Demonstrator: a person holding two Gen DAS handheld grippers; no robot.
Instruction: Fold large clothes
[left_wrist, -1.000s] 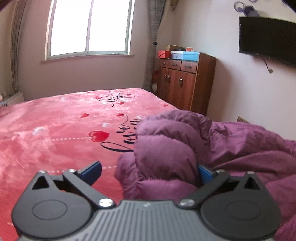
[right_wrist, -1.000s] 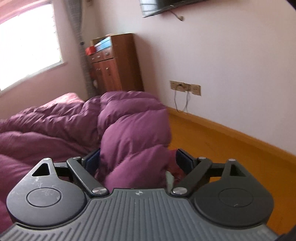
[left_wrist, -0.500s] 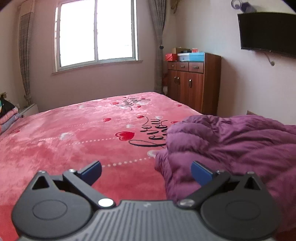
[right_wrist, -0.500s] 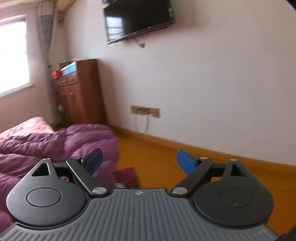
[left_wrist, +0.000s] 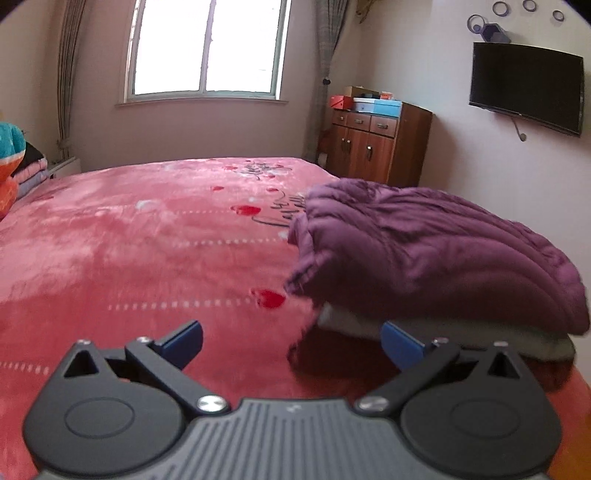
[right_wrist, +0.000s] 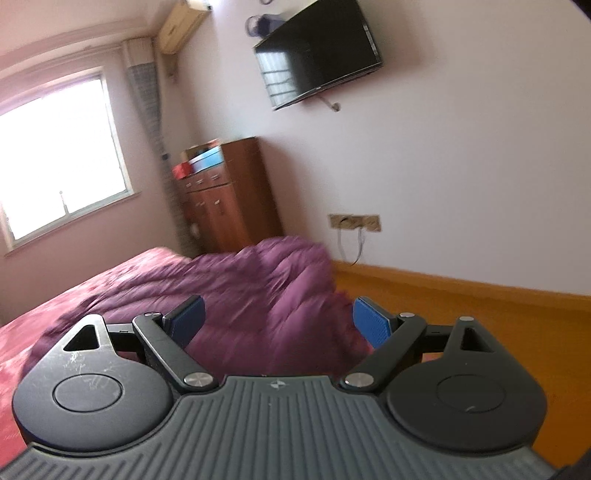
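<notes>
On the pink heart-printed bedspread (left_wrist: 147, 258), the puffy purple quilted coat (left_wrist: 424, 251) is seen folded into a bundle; both the left gripper (left_wrist: 291, 341) and right gripper (right_wrist: 277, 321) are held wide, empty; little seems left.

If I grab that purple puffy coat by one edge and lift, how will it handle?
The purple coat looks quilted and puffy, so it is probably light for its bulk. It lies in soft folds on the pink bedspread, so a lifted edge would likely droop and unfold. Its smooth-looking shell may slip between the pads.
</notes>
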